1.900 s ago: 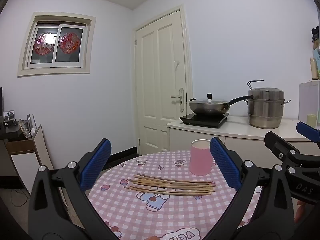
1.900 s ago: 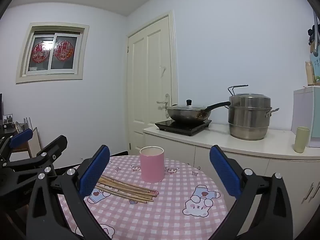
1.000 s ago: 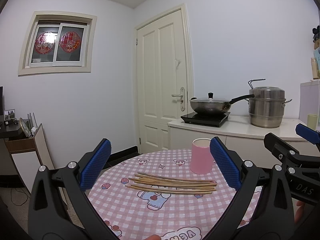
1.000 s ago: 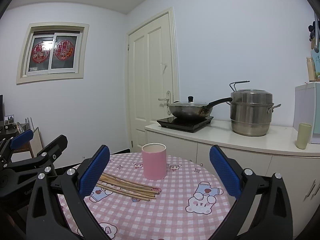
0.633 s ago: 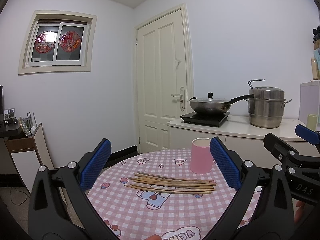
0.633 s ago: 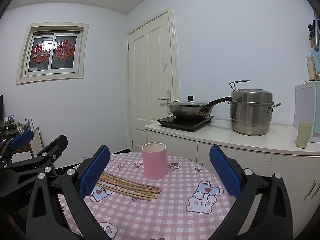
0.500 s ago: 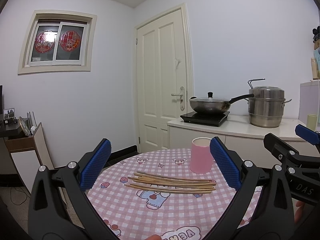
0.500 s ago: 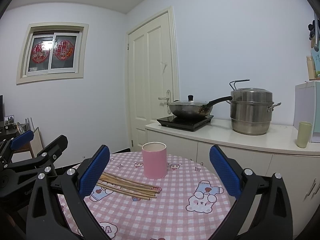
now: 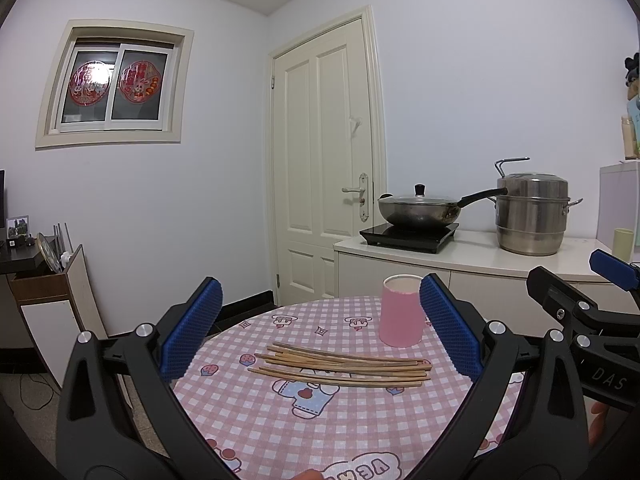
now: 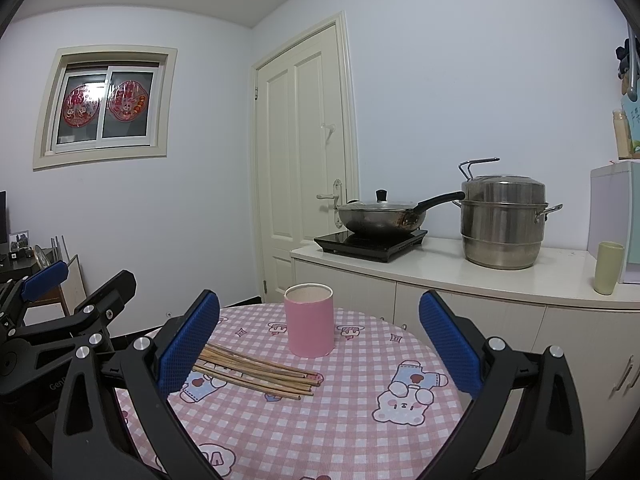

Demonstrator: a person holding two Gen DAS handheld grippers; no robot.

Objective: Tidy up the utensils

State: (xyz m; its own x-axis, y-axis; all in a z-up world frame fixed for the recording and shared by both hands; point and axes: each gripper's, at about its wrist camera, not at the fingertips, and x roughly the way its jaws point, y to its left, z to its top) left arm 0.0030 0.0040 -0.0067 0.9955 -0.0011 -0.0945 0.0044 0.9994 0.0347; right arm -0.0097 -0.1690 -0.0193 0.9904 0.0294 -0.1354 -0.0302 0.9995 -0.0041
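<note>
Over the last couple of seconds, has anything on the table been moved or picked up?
No. Both views drifted only slightly. The chopsticks lie in the same loose bundle on the checked tablecloth beside the upright pink cup. The left tool and right tool are open as before, holding nothing.

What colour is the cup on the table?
Pink. The cup shows best in the right wrist view.

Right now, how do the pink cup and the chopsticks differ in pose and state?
The pink cup stands upright, open end up; the chopsticks lie flat in a loose bundle. The cup is one squat cylinder; the chopsticks are several thin wooden sticks. None are in the cup yet. Both rest on the checked tablecloth, untouched by either gripper.
</note>
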